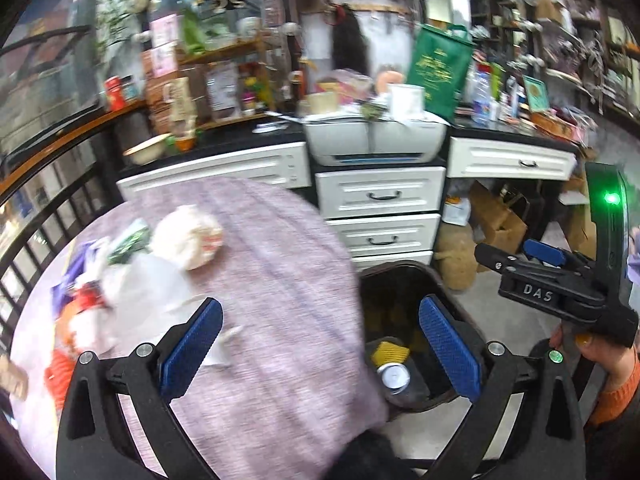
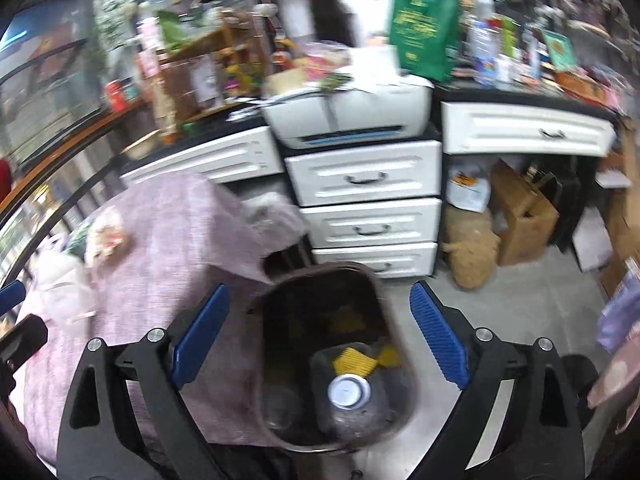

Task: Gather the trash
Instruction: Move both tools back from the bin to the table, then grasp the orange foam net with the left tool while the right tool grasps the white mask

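Observation:
A dark brown trash bin (image 2: pixel 320 292) stands on the floor beside a table with a pink cloth (image 1: pixel 272 280). In the bin lie a can with a silver top (image 2: pixel 349 391) and a yellow wrapper (image 2: pixel 354 360); both also show in the left wrist view, the can (image 1: pixel 395 378) and the wrapper (image 1: pixel 389 354). My right gripper (image 2: pixel 320 344) is open and empty above the bin. My left gripper (image 1: pixel 320 344) is open and empty over the table's right edge. On the table's left lie a crumpled white paper ball (image 1: pixel 188 240), a clear plastic bag (image 1: pixel 140 284) and red-orange wrappers (image 1: pixel 68 344).
White drawers (image 2: pixel 364 200) and a printer (image 1: pixel 376 140) stand behind the bin under a cluttered black counter. Cardboard boxes (image 2: pixel 520 220) and a tan sack (image 2: pixel 472 248) sit on the floor to the right. A black railing (image 1: pixel 40 220) runs along the left.

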Motion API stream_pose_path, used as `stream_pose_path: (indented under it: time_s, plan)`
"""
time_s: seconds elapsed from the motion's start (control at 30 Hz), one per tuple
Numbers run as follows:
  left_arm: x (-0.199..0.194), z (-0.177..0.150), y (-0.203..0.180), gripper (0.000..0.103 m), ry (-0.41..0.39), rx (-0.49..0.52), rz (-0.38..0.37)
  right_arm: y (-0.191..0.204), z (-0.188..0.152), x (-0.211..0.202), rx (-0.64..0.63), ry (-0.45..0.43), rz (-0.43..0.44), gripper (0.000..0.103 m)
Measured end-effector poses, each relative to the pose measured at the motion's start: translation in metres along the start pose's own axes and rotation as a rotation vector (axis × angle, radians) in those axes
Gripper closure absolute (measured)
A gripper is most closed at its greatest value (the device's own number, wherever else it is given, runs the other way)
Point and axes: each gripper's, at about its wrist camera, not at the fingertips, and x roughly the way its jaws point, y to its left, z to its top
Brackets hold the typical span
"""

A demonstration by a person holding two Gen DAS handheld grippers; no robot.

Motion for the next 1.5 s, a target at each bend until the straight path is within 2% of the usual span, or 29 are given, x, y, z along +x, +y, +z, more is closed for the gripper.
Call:
stream_pose_path:
  time_s: [0.3,0.47,0.73,0.93,1.07,1.2,1.4,1.5]
  plan:
    - [-0.029,-0.027,0.085,0.005,0.016,-0.094,0.145,0.086,0.003,0.001,-0.134,0.016,0.166,0.012]
    - [-0.044,-0.050,0.131,0.005,0.031,-0.161,0.258,0.123,-0.003,0.000,-0.208,0.028,0.236,0.012]
    - [-0.063,-0.081,0.200,0.005,0.047,-0.261,0.422,0.167,-0.013,0.004,-0.265,0.066,0.314,0.012]
    - [-0.069,-0.105,0.239,0.005,0.078,-0.317,0.506,0.197,-0.021,0.010,-0.293,0.117,0.374,0.012]
    - [-0.069,-0.121,0.270,0.005,0.116,-0.397,0.505,0.210,-0.025,0.012,-0.311,0.127,0.384,0.012]
    - [-0.065,-0.129,0.284,0.005,0.133,-0.437,0.473,0.216,-0.027,0.018,-0.327,0.140,0.382,0.012]
    - [-0.042,-0.121,0.282,0.005,0.162,-0.386,0.388,0.229,-0.028,0.028,-0.349,0.159,0.393,0.012]
    - [-0.020,-0.115,0.282,0.005,0.193,-0.341,0.389,0.239,-0.029,0.036,-0.362,0.171,0.395,0.012]
